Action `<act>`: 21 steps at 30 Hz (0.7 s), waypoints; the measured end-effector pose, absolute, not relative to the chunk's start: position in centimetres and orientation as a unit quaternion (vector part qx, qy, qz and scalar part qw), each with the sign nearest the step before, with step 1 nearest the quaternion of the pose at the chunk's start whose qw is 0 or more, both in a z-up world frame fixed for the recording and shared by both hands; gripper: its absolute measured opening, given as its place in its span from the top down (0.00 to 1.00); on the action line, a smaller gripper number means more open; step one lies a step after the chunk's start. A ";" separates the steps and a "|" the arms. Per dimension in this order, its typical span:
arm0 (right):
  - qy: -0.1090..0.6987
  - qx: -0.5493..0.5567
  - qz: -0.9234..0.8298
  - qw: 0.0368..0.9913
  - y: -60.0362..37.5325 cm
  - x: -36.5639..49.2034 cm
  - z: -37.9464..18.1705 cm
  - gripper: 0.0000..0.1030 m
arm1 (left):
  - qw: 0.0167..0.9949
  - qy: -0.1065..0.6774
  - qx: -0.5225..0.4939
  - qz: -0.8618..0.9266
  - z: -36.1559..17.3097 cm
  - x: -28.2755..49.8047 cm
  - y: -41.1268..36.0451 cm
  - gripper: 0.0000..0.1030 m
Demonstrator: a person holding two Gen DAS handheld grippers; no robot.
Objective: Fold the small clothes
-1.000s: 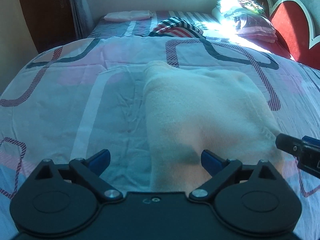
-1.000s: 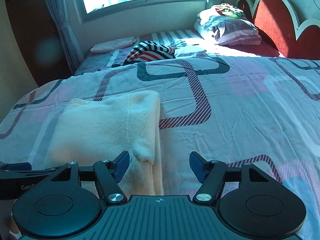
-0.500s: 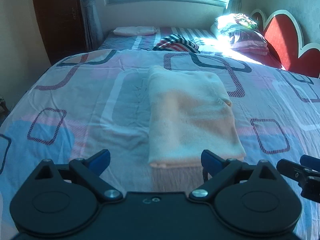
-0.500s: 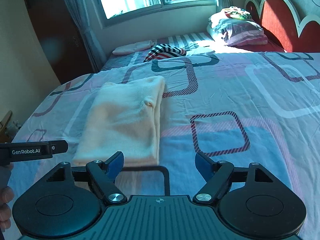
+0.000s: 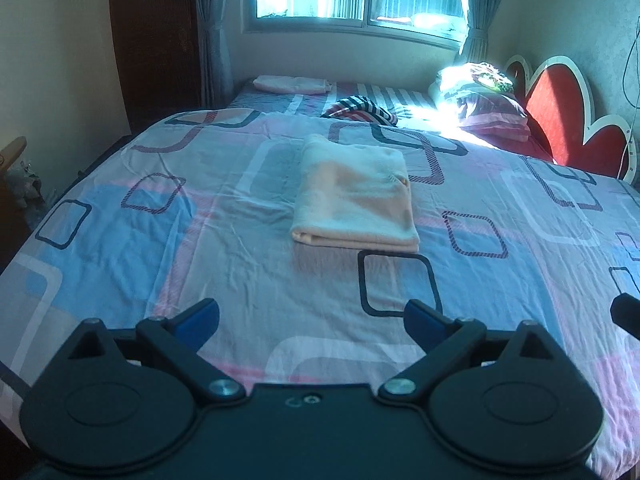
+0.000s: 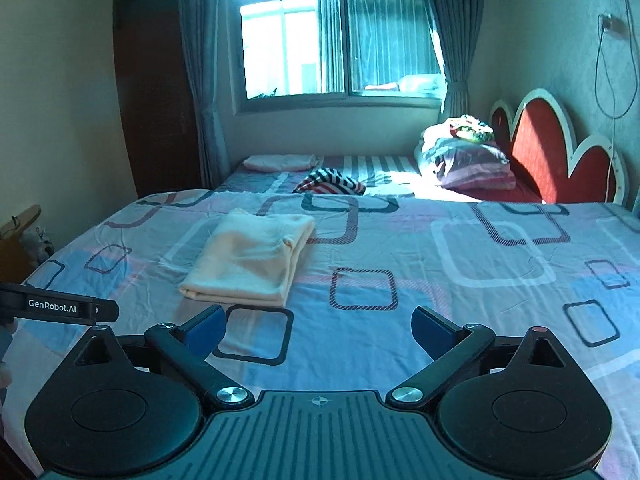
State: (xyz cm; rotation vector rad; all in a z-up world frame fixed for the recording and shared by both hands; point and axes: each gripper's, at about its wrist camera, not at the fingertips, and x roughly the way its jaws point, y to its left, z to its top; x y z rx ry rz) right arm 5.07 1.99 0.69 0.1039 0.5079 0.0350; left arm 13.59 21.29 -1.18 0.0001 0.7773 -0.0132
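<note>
The cream garment (image 5: 354, 196) lies folded into a neat rectangle on the patterned bedspread (image 5: 120, 240), near the middle of the bed. Its layered fold edge faces the cameras; the sides look even and nothing trails out, though one small pucker shows at its right edge in the right wrist view.

Left claw (image 5: 311, 318): released, blue pads spread wide, only bedspread between them. It stands well apart from the garment, on the near side.

Right claw (image 6: 319, 326): likewise released and empty. Its jaws have just been opening further, and nothing is between them. It too is held well clear of the garment, which sits ahead and to its left. The left tool's finger, marked with a brand label, shows at the left edge of this view.

Assessment of progress: this item appears finished. It needs no further fold as far as the views show, and neither claw touches it.

Outstanding: a striped garment (image 6: 330, 185) lies crumpled farther up the bed, beyond the bedspread's far edge, and is judged unfolded. A pale pink item (image 6: 278, 162) near the window wall looks flat and possibly already folded; this cannot be confirmed at that distance. Pillows (image 6: 470, 164) are stacked by the red headboard (image 6: 560, 164) and are not part of the work.

Probable next step: fetch the striped garment.
</note>
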 end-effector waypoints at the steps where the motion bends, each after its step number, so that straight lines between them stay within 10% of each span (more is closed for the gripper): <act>1: 0.244 0.050 0.015 0.968 1.9 4.3 1.0 0.02 | 0.927 0.376 0.001 -0.006 -0.9 12.8 21.1 0.05; 21: 0.191 0.051 0.002 0.980 2.9 -0.9 4.1 0.01 | 0.946 0.324 0.011 0.012 2.4 4.9 20.4 0.03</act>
